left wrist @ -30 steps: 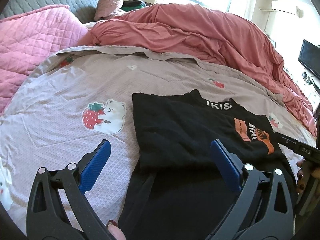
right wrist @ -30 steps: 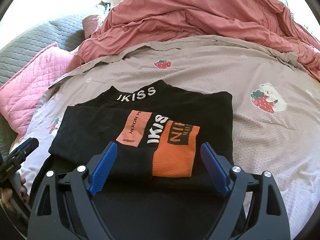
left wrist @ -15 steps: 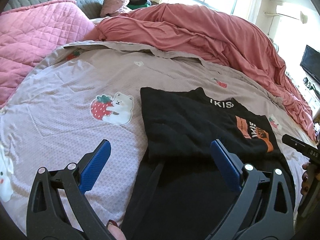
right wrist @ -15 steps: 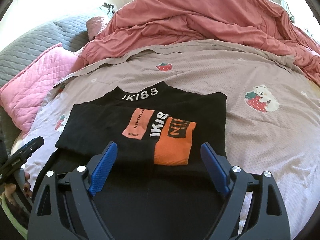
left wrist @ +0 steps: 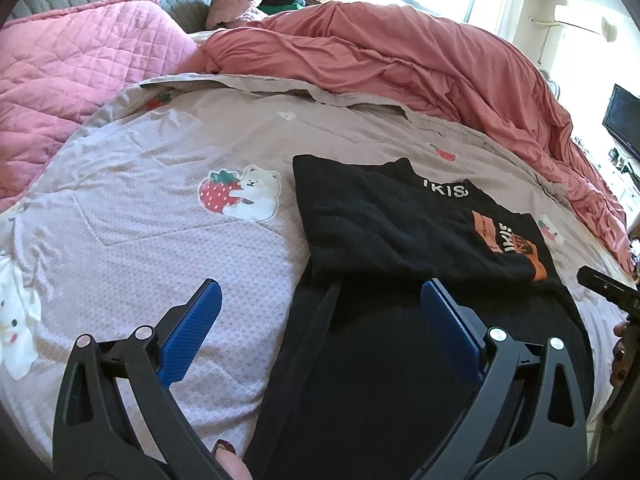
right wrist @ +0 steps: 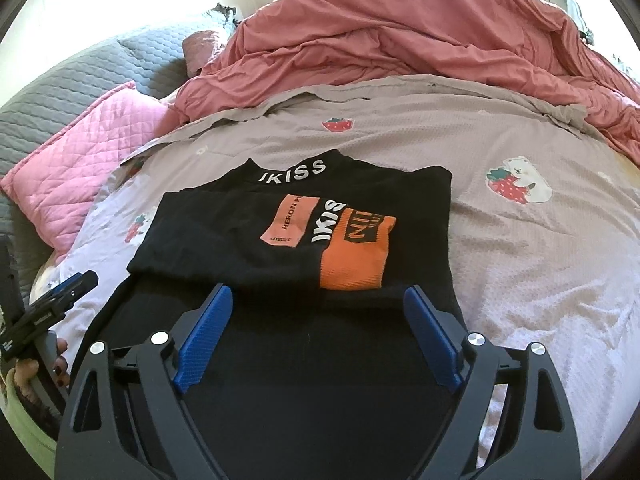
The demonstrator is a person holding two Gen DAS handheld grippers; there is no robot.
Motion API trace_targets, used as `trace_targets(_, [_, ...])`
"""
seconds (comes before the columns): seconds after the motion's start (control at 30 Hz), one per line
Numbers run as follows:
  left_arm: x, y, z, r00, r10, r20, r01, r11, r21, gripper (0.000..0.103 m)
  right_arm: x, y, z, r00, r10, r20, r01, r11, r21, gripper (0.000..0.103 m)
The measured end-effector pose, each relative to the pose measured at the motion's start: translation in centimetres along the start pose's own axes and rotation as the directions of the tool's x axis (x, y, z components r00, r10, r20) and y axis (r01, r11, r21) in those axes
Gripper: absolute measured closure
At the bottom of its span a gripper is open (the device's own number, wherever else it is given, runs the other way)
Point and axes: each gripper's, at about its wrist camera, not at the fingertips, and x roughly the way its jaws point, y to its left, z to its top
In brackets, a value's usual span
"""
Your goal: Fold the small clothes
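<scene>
A black top lies partly folded on the bed, its collar lettering toward the rumpled red duvet and both sleeves laid across the chest, the orange cuff uppermost. The lower part of the top spreads flat toward the viewer.

The right gripper hangs above that lower part with its blue fingers spread wide; nothing is between them and neither finger presses on the cloth. The left gripper is over the top's left edge, fingers equally wide apart and holding nothing: one finger is above the bare bedspread, the other above the black fabric. Whether either fingertip brushes the surface below cannot be told.

A pink quilted pillow and a grey quilted pillow sit at the head of the bed. A painted fingernail shows at the lower edge of the left view.
</scene>
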Motion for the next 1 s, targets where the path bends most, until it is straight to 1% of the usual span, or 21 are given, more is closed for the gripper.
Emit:
trace_targets(0.33, [-1.3,0.1,-0.9,1.0,0.013,-0.003,-0.013,1.0,0.01,0.01,-2.0,-0.8,-1.2,1.0,-0.004,0.002,0.004,1.0,0.0,0.015])
trace_targets(0.53, [-2.2,0.0,-1.5,0.999,0.036,-0.007,-0.036,0.999,0.027,0.01,-2.8,-1.4,-2.0,1.0,-0.006,-0.005,0.006,1.0,0.001,0.015])
trace_targets(0.7, [-2.8,0.1,-1.9,0.998,0.053,-0.028,-0.052,0.998,0.037,0.01,-3.3,-1.6,-2.7,1.0,-0.004,-0.017,0.004,1.0,-0.002,0.015])
trace_targets(1.0, [-4.0,0.5,-2.8,0.996,0.056,-0.074,-0.054,0.998,0.031,0.01,-4.2,-2.0,-4.2,0.999,-0.002,-0.033,0.002,1.0,-0.001,0.015])
